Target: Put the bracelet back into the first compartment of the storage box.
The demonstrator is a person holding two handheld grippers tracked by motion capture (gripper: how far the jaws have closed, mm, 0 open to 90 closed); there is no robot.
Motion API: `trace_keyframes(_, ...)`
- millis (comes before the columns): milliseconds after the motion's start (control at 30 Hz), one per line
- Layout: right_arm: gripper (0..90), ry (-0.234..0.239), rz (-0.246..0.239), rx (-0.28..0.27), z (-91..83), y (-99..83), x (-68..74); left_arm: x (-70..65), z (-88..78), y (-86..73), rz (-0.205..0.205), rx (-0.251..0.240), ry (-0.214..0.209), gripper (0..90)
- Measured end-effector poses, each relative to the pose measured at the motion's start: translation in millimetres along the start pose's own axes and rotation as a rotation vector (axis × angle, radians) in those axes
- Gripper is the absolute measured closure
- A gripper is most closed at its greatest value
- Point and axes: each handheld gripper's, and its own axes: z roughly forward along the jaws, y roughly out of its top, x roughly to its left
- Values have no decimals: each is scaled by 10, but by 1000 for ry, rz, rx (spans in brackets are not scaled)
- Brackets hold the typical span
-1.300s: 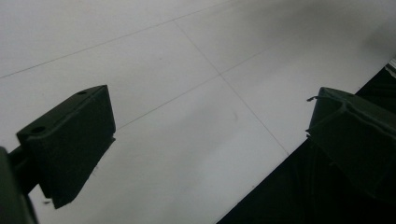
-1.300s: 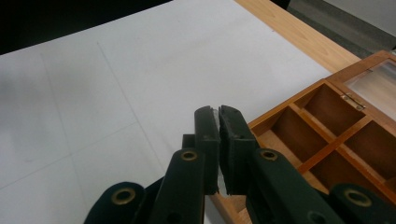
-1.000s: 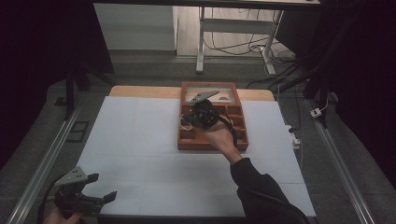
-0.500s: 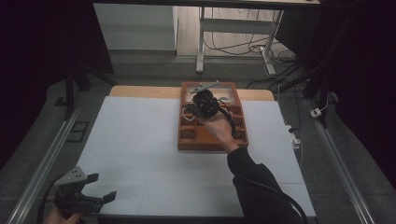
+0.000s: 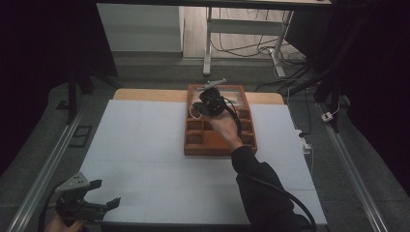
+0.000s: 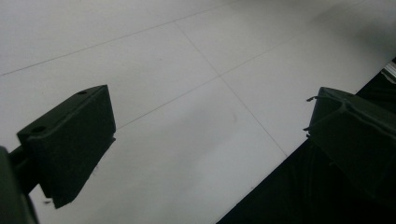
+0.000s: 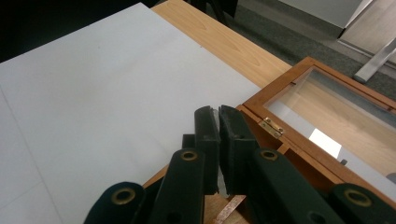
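Note:
A brown wooden box (image 5: pixel 218 151) with several compartments lies at the table's far middle. Its glass lid (image 5: pixel 234 90) is laid open behind it. A hand holds my right gripper (image 5: pixel 207 103) above the box's far left part. In the right gripper view the right gripper (image 7: pixel 218 112) has its jaws pressed nearly together, with a thin white sliver showing between them; I cannot tell what it is. The brass hinge (image 7: pixel 273 127) and the glass lid (image 7: pixel 336 116) lie just beyond. My left gripper (image 5: pixel 107 192) rests low at the near left corner, open and holding nothing (image 6: pixel 210 126).
A white sheet (image 5: pixel 145 145) covers most of the wooden table (image 5: pixel 145 94). Metal rails (image 5: pixel 43 169) run along both sides. A desk frame and cables (image 5: pixel 232 43) stand on the floor beyond. A sleeved forearm (image 5: pixel 261 188) crosses the near right of the sheet.
The right gripper has moved from the middle of the box toward its far end, near the lid. The left gripper has stayed in place.

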Motion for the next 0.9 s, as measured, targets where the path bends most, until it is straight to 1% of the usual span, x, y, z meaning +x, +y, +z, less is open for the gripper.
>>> trace_keyframes(233,868,-12,10,14,104,50,-66,2,0,3,2,0,1,9)
trace_keyframes(433,868,-24,9,16,164,121,-83,8,-3,0,1,-2,1,9)
trace_keyframes(500,868,-28,5,18,198,142,-95,6,-2,0,0,-3,1,9)
trace_keyframes(533,868,-26,15,20,220,152,-90,6,-3,1,2,-1,0,10)
trace_keyframes(567,868,-28,9,26,262,159,-99,5,-2,1,1,-1,0,10)
trace_keyframes(667,868,-35,-1,34,307,158,-109,9,-4,-2,0,-1,0,10)
trace_keyframes(767,868,-47,12,48,379,133,-153,11,-5,-3,-3,-3,-1,10)
trace_keyframes(800,868,-47,12,48,379,133,-153,11,-5,-3,-4,-3,-3,10)
trace_keyframes(833,868,-51,25,55,400,116,-181,12,-5,-2,-2,-2,-2,10)
trace_keyframes(900,868,-48,31,55,413,108,-195,12,-3,-2,-3,-2,-1,10)
